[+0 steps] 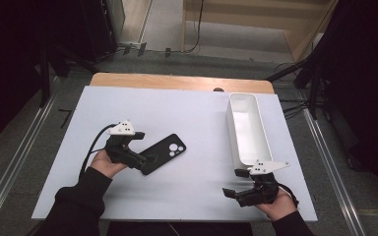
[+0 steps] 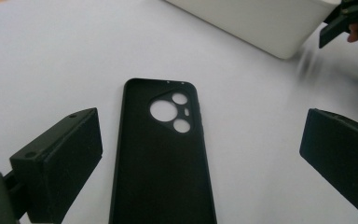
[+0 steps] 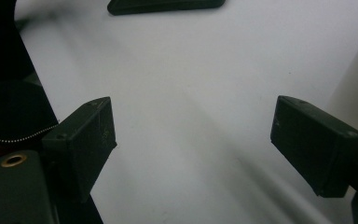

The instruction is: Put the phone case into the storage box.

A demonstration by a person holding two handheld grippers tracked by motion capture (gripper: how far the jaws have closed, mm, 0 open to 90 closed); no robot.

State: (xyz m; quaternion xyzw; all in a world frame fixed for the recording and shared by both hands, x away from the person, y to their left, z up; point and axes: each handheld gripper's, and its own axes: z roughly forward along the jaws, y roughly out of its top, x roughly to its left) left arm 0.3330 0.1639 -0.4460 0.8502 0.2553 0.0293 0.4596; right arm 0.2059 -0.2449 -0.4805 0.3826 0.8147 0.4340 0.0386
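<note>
Left claw (image 2: 200, 158) wide apart, nothing clamped; phone case (image 2: 163, 154) lies flat on the worktop (image 1: 177, 108) between its jaws. Right claw (image 3: 193, 140) apart, empty, white bin (image 1: 248, 129) just beyond. Risk: thin, flat case skids under closing pads. No readable markings.

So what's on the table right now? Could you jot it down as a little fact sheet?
surface: white board on a wooden table
main item: black phone case, lying flat, camera cutouts visible
container: long white tray, right side, looks empty
left tongs: open, jaws on either side of the phone case, not pressing it
right tongs: open, nothing between the jaws, near the tray's close end
hands: one holding each tool at the near edge
</note>
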